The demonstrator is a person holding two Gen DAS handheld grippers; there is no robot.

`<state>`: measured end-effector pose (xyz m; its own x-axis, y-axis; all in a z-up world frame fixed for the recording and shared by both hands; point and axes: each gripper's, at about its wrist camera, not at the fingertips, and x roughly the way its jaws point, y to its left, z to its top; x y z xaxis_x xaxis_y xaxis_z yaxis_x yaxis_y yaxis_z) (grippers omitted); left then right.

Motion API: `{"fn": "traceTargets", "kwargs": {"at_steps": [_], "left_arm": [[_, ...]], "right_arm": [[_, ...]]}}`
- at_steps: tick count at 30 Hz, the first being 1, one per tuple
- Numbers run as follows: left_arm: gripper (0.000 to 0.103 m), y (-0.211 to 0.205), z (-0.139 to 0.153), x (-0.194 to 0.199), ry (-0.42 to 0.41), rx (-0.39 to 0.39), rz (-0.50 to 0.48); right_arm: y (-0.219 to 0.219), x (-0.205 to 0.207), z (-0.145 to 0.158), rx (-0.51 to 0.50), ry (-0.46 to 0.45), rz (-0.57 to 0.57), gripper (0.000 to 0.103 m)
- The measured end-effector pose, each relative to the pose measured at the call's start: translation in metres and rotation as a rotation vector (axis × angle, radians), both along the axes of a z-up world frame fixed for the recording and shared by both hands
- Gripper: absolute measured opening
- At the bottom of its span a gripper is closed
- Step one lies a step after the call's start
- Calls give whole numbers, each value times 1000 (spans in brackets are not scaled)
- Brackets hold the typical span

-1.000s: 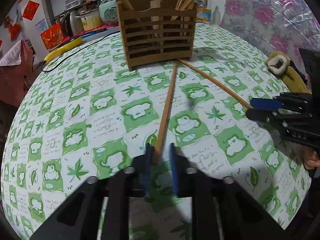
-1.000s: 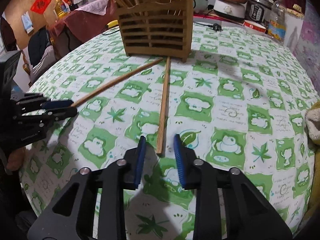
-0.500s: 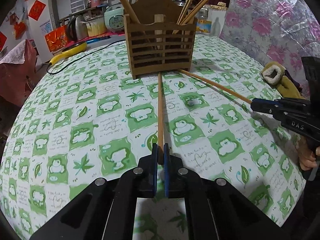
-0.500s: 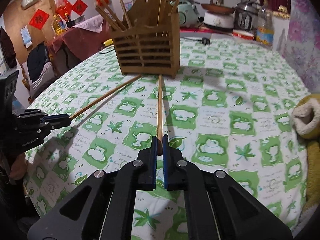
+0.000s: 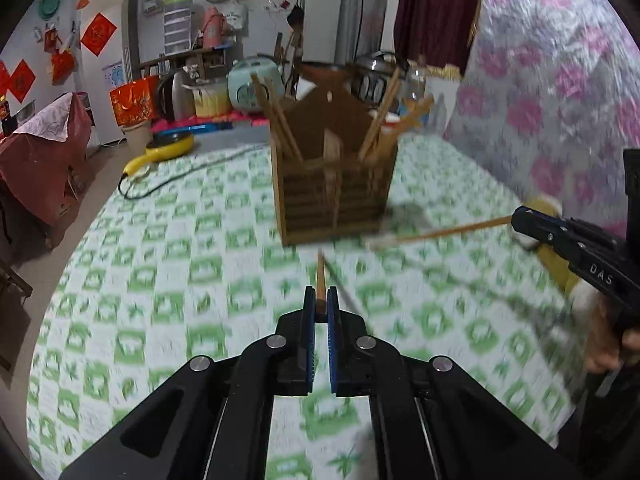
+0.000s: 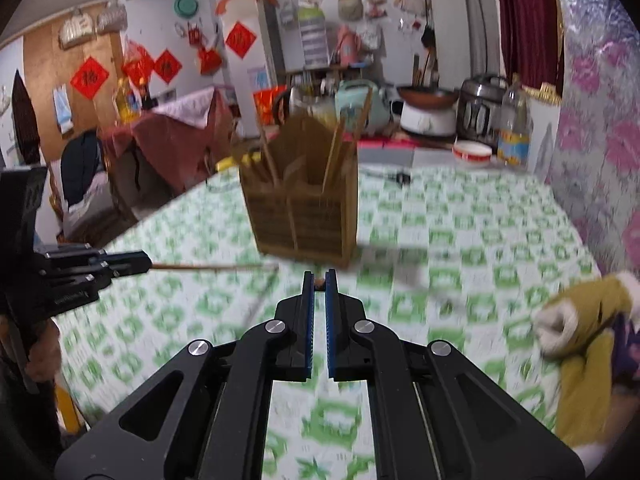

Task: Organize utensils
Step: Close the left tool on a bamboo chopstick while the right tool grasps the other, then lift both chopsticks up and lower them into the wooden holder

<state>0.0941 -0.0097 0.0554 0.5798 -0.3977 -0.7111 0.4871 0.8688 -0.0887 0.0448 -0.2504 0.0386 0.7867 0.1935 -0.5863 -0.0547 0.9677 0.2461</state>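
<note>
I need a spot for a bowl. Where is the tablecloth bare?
Bare: the tablecloth left of the wooden holder, and right of it toward the stuffed toy. Crowded: in front of the holder, where both grippers hold chopsticks.

Two chopsticks lifted, holder upright on desk (image 5: 168, 264).
Left chopstick (image 5: 320, 276) and right chopstick (image 5: 440, 233) aimed at slatted wooden holder (image 5: 336, 184), already stocked.

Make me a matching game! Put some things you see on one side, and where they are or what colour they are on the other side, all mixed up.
Things:
1. left gripper
2. wooden chopstick holder
3. tablecloth
4. kettle

Clues:
A. green and white squares
B. stands on the table with chopsticks sticking up
C. on the shelf behind the table
D. pinching one chopstick

Pairs: 1-D, 2-B, 3-A, 4-C
</note>
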Motion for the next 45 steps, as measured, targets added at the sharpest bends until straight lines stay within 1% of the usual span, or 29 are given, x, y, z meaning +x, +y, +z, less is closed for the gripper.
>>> {"fn": "traceTargets", "kwargs": {"at_steps": [2, 6, 13, 16, 19, 22, 26, 27, 30, 34, 36, 37, 41, 45], "left_arm": [[6, -4, 11, 11, 2, -15, -1], [6, -12, 22, 35, 52, -45, -8], [6, -24, 25, 55, 81, -49, -7], [6, -28, 33, 62, 79, -68, -3], [6, -25, 63, 61, 26, -112, -3], [6, -21, 104, 55, -55, -153, 0], [6, -23, 146, 56, -139, -192, 25], [6, -24, 155, 57, -164, -201, 37], [6, -30, 167, 65, -212, -228, 70], [6, -37, 172, 74, -291, -232, 128], [6, -43, 167, 83, -315, -212, 160], [6, -44, 162, 87, -313, -210, 167], [6, -50, 138, 114, -238, -220, 151], [6, -52, 110, 137, -179, -204, 158]], "right_arm": [[-4, 11, 13, 21, -16, -6, 6], [-4, 30, 27, 40, -22, -12, 6], [1, 57, 24, 52, 1, -15, 6], [3, 63, 30, 50, -5, -13, 6], [2, 66, 50, 45, -48, -16, 6], [-5, 65, 82, 63, -125, -25, 6], [-14, 66, 117, 108, -237, -56, 6], [-15, 66, 121, 113, -252, -65, 6], [-13, 73, 123, 100, -288, -93, 6], [-15, 89, 111, 78, -265, -105, 6], [-19, 98, 106, 86, -248, -106, 6], [-20, 102, 103, 90, -240, -106, 6], [-24, 122, 91, 103, -206, -101, 6], [-24, 135, 81, 107, -178, -93, 6]]}}
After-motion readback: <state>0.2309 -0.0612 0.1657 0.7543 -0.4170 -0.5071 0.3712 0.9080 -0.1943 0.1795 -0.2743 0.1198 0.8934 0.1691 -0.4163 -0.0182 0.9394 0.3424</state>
